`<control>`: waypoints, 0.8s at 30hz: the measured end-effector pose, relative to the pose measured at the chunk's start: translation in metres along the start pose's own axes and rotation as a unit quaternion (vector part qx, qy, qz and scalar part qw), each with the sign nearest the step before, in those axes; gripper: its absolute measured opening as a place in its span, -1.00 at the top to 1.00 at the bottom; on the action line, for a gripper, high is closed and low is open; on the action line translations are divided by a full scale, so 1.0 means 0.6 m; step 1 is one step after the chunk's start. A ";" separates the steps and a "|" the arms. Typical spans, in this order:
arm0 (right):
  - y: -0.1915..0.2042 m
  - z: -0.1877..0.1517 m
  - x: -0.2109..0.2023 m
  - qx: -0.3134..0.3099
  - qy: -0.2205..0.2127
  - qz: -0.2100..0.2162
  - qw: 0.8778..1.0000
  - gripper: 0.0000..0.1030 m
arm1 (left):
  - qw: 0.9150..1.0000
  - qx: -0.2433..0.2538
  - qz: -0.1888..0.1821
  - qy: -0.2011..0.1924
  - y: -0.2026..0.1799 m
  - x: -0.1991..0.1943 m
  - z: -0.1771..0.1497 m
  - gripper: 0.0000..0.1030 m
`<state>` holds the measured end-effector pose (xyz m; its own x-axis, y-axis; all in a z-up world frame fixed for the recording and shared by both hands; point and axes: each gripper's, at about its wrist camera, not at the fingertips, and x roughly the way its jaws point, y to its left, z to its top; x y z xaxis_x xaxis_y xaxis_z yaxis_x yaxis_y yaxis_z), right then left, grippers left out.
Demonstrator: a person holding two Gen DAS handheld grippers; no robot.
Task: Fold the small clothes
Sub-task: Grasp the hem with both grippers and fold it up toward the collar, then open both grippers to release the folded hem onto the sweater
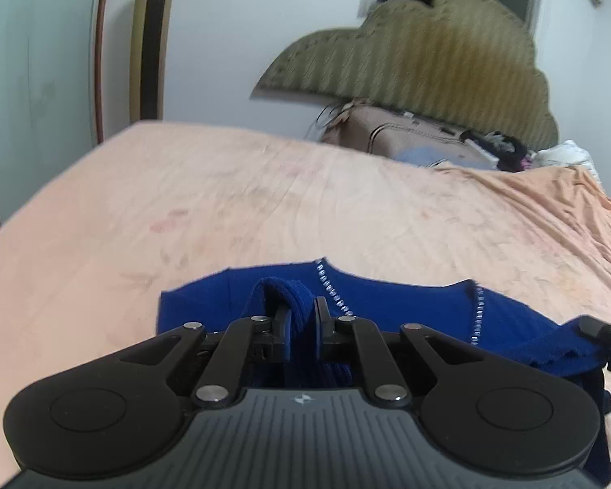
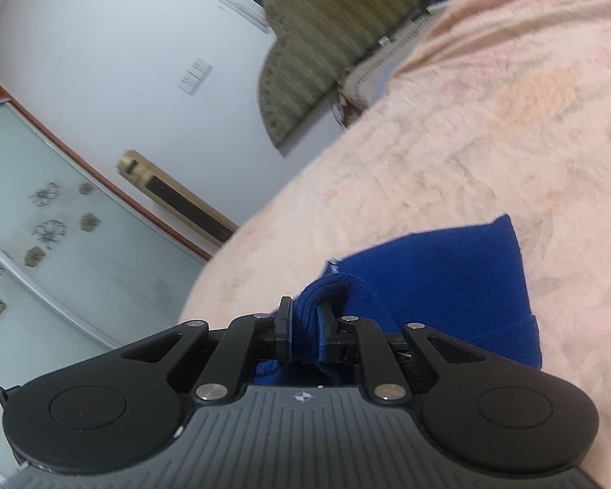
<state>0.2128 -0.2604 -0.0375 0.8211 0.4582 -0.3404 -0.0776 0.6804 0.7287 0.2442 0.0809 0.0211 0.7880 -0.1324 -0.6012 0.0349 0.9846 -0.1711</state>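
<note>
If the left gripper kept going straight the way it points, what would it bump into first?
Probably the blue garment that the left gripper is already shut on, spread just ahead, then the peach bedsheet under it. Depth is hard to judge.

Bedsheet (image 1: 264, 203) lies open ahead; suitcase (image 1: 407, 138) blocks the headboard (image 1: 427, 53) end.

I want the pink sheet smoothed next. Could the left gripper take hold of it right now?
Probably not: the left gripper has its jaws shut on the blue garment, so it would need to let go before taking the pink sheet.

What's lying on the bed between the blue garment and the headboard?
In the left wrist view, only bare peach sheet lies beyond the blue garment, then a suitcase at the headboard.
</note>
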 end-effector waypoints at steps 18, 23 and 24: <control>0.003 0.024 0.030 -0.056 -0.015 -0.031 0.998 -0.37 | 0.994 -0.111 -0.005 0.006 0.089 0.016 0.026 -0.69; 0.011 0.004 0.089 -0.060 0.057 -0.019 0.996 -0.49 | 0.999 0.019 -0.041 0.012 0.021 0.000 0.010 -0.69; 0.005 0.006 0.095 -0.062 0.051 -0.040 0.996 -0.49 | 0.997 0.053 -0.050 0.013 0.004 -0.004 0.003 -0.69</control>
<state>0.2615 -0.2339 -0.0527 0.7666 0.4508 -0.4572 -0.0891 0.7798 0.6196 0.2432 0.0838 0.0235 0.7612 -0.2318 -0.6057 0.1775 0.9728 -0.1491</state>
